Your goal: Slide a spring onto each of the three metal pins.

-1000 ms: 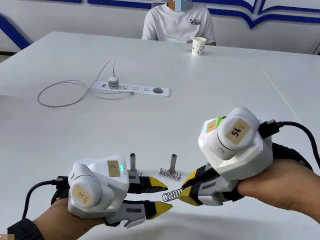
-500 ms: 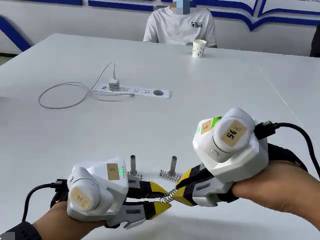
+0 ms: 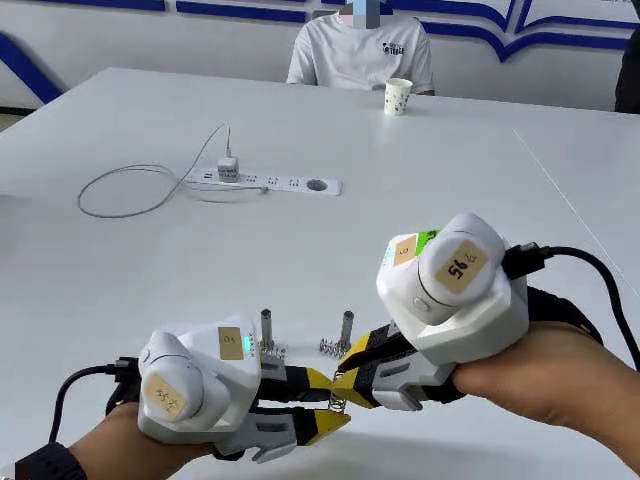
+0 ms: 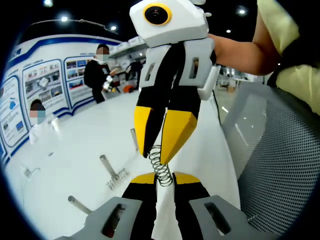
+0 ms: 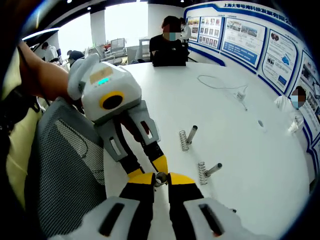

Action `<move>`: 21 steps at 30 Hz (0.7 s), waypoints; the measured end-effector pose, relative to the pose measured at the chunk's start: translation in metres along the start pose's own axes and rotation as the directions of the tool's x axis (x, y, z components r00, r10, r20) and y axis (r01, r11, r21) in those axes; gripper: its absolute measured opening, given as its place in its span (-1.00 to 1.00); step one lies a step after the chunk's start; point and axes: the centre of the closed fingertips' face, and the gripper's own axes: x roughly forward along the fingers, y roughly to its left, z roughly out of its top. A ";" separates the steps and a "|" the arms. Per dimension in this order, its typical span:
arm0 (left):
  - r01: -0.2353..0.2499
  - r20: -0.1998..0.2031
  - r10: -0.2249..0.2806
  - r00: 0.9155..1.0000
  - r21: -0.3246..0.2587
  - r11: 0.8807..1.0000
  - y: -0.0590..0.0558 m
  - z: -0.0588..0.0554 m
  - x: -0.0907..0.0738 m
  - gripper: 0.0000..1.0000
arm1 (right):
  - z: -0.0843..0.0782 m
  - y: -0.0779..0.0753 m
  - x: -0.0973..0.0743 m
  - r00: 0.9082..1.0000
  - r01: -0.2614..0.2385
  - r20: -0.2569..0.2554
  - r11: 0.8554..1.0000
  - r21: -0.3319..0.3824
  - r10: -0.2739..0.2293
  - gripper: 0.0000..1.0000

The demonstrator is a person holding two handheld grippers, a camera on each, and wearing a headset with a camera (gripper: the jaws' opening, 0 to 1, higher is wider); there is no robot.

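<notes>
Meeting tip to tip just inside the table's (image 3: pixel 120 250) near edge, the grippers are held over it. A spring (image 4: pixel 161 167) is pinched in the right gripper (image 5: pixel 160 178); the left gripper (image 3: pixel 341 398) is parted narrowly around its other end. Two pins (image 3: pixel 267 326) are stood just beyond, loose springs (image 3: pixel 337 348) lying at their feet. Bare white top is left up to the power strip (image 3: pixel 265 180). Seated person (image 3: pixel 358 50) and paper cup (image 3: pixel 397 93) noted at far edge.

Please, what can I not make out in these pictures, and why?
Nearest pin, left gripper view: base behind left gripper body; spring there or not, unclear.
Held spring, head view: mostly covered by right gripper tips.
Paper cup, head view: print too small.
</notes>
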 end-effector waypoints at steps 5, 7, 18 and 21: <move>0.000 0.007 0.000 1.000 -0.007 1.000 0.001 0.000 -0.001 -0.75 | 0.000 0.000 0.000 1.000 -0.001 -0.002 1.000 0.001 0.001 -0.77; 0.000 0.007 0.000 1.000 -0.011 1.000 0.001 0.000 0.000 -0.71 | -0.001 -0.001 0.000 1.000 0.002 -0.005 1.000 -0.001 -0.002 -0.77; -0.039 0.005 0.039 0.999 -0.063 0.997 0.013 -0.007 -0.009 -0.46 | -0.005 -0.016 -0.011 0.999 0.037 -0.015 0.999 0.007 -0.037 -0.77; -0.057 0.006 0.058 0.998 -0.078 0.995 0.017 -0.010 -0.014 -0.41 | -0.006 -0.021 -0.016 0.998 0.052 -0.017 0.999 0.009 -0.052 -0.77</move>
